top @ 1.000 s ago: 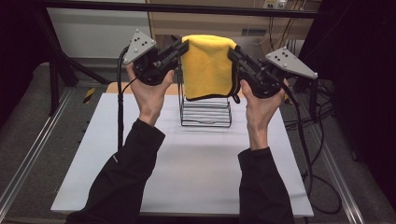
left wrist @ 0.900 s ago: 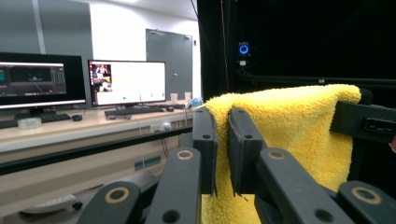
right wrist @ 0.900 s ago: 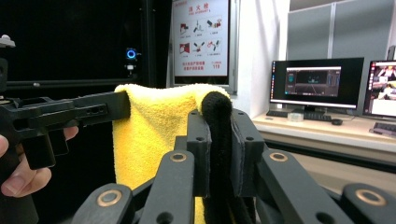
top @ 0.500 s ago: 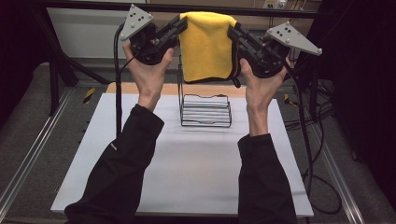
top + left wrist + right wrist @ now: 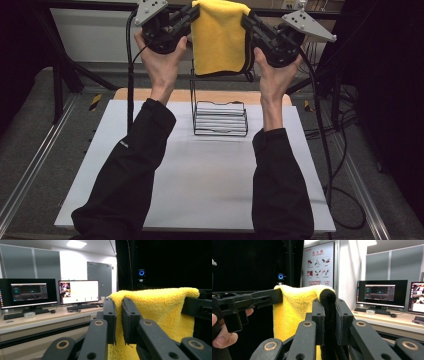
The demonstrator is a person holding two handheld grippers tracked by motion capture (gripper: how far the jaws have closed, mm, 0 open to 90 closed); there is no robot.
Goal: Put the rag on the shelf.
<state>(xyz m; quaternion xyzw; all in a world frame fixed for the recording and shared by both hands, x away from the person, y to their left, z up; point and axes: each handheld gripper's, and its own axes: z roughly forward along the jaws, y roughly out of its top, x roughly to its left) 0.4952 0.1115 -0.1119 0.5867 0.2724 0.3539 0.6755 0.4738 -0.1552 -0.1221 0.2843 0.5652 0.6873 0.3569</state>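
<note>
White table (image 5: 200,185) well below both grippers, wire rack (image 5: 220,118) standing on it under the cloth. Yellow cloth (image 5: 220,37) hangs between the fingers, held up by its top corners, clear of the rack. Left gripper (image 5: 191,14) clamped on the cloth's left corner, right gripper (image 5: 248,20) clamped on the right. Risk: pinches are thin at the edges, so if hands pull apart w/ uneven tension a corner could slip & the cloth drop lopsided, missing the rack.

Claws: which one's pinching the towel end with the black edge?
The right claw: black trim of the yellow towel sits between its jaws. The left claw grips plain yellow.
</note>
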